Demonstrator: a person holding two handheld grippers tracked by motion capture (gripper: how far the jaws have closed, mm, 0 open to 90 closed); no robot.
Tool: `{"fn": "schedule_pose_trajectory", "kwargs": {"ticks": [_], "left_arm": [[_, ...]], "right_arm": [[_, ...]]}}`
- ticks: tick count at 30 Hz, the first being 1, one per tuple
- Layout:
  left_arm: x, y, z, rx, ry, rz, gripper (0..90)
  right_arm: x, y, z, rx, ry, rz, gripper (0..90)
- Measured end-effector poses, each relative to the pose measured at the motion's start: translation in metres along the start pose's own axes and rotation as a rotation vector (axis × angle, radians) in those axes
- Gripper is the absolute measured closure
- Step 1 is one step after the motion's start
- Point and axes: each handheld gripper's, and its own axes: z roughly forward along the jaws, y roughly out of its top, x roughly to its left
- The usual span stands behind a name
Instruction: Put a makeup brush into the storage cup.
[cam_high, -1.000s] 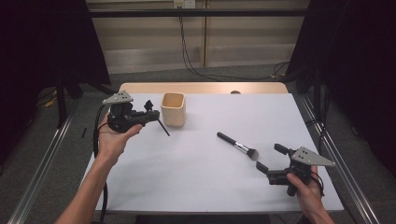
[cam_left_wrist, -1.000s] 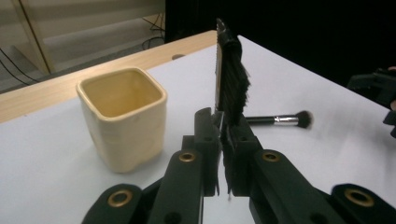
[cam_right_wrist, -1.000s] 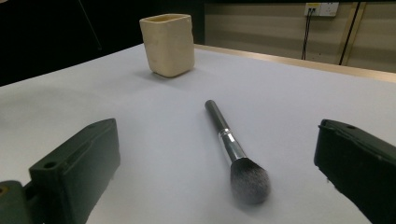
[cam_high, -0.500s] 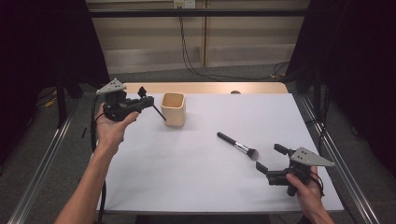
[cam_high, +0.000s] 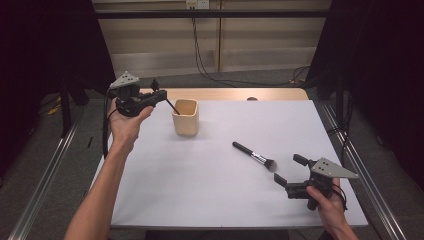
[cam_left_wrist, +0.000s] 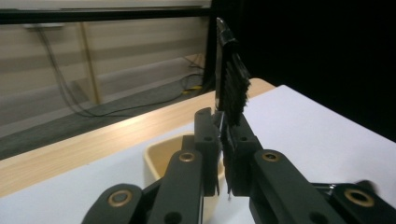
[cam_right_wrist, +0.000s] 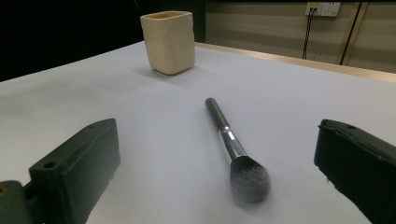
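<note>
Left gripper (cam_high: 159, 95), clamped on a small brush (cam_left_wrist: 231, 84), has risen beside the cup (cam_high: 185, 117); right gripper (cam_high: 287, 174) gapes near the makeup brush (cam_high: 254, 156).

We see the white worktop (cam_high: 200, 190) lit bright and even from above, while the room at both sides is almost black. The cup (cam_high: 185, 117) and the makeup brush (cam_high: 254, 156) drop only small, soft shadows. No strong glare shows on the sheet. In the left gripper view the near black jaws look a bit fuzzy and the far wall is soft. In the right gripper view the brush hairs look blurry, the near jaws are dim, and the cup looks clear.
</note>
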Motion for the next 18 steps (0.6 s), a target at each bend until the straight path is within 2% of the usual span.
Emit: {"fn": "schedule_pose_trajectory", "kwargs": {"ticks": [3,7,11,15,18], "left_arm": [[-0.003,0.005,0.003,0.001,0.003,0.025,85.5],[0.0,0.006,0.01,-0.011,0.009,0.014,85.6],[0.003,0.003,0.02,0.013,0.02,0.019,85.5],[0.006,0.0,0.028,0.008,0.019,0.001,85.5],[0.009,-0.002,0.034,0.033,0.024,0.011,85.5]], "right_arm": [[0.0,0.0,0.0,0.0,0.002,0.001,0.0],[0.0,0.0,0.0,0.001,0.001,-0.001,0.0],[0.001,0.0,0.0,0.0,0.003,-0.005,0.0],[0.0,-0.001,0.0,-0.002,0.002,0.003,0.0],[0.0,0.0,-0.001,-0.006,0.008,0.0,0.0]]}}
